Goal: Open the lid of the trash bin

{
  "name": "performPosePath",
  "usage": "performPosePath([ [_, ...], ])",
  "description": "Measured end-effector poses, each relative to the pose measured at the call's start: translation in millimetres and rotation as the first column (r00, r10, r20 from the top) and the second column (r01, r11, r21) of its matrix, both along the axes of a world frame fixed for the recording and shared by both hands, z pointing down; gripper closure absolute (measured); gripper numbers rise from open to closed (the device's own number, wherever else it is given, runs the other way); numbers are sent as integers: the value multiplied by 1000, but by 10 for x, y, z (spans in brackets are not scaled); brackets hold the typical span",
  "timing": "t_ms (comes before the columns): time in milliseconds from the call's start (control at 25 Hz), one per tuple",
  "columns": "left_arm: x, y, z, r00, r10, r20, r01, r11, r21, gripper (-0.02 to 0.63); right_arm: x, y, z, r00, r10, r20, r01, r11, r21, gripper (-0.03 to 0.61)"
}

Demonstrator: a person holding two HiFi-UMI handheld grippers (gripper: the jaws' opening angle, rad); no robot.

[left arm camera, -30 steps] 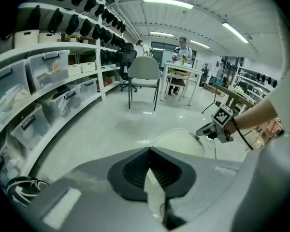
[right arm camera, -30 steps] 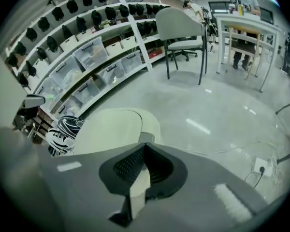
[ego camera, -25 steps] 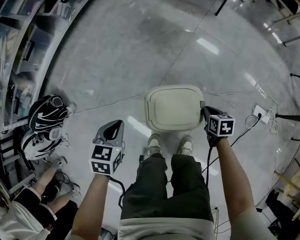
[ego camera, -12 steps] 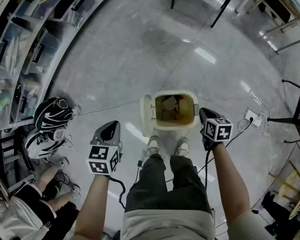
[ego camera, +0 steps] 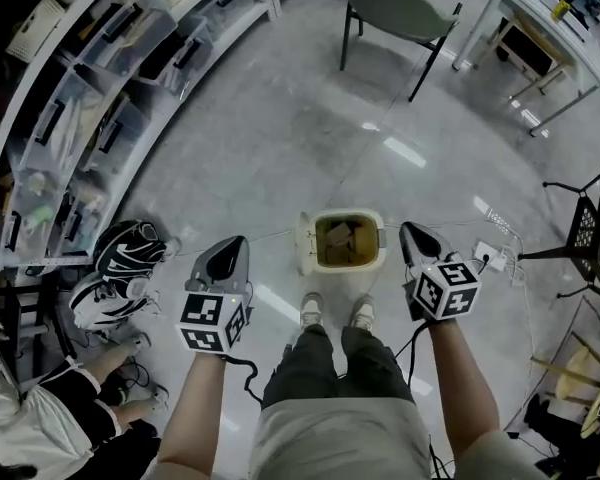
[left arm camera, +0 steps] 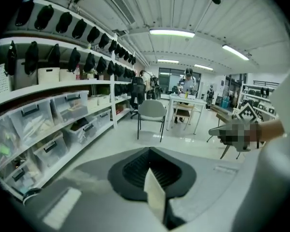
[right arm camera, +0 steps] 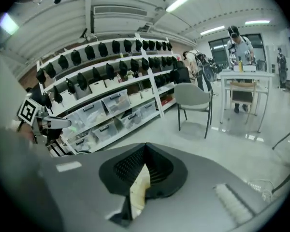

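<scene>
The cream trash bin (ego camera: 343, 261) stands on the floor just ahead of the person's shoes. Its lid (ego camera: 306, 244) is swung up at the bin's left side, and brown scraps show inside. My left gripper (ego camera: 230, 249) hangs left of the bin, apart from it, jaws shut and holding nothing. My right gripper (ego camera: 412, 234) is close beside the bin's right edge, also shut and holding nothing. In the left gripper view the left gripper (left arm camera: 150, 164) points across the room, and the right gripper (right arm camera: 142, 168) in its own view does too; the bin is in neither.
Shelves with clear plastic boxes (ego camera: 90, 118) curve along the left. A black-and-white bag (ego camera: 128, 248) lies on the floor by them, and a seated person (ego camera: 40, 428) is at the bottom left. A chair (ego camera: 395, 13) stands ahead, a power strip with cables (ego camera: 492, 256) at the right.
The bin's lid went from closed a second ago to swung open. The head view has pulled back, so the bin looks smaller. Both grippers kept their places on either side.
</scene>
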State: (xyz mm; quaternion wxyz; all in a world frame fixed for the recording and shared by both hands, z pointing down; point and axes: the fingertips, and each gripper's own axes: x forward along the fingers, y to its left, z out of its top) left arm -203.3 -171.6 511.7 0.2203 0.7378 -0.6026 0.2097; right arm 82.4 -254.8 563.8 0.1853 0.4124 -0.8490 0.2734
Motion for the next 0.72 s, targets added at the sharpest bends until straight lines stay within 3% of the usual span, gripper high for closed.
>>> performPosePath([
  [280, 111, -111, -1389, 999, 46, 6, -46, 976, 214, 611, -83, 149, -1705, 997, -44, 56, 28, 969, 247, 575],
  [480, 185, -55, -2220, 997, 74, 36, -82, 936, 342, 611, -227, 419, -2865, 994, -81, 72, 42, 900, 434, 575],
  [720, 231, 121, -2966, 993, 97, 72, -119, 878, 463, 611, -325, 722, -3821, 986, -109, 124, 19, 822, 570, 575],
])
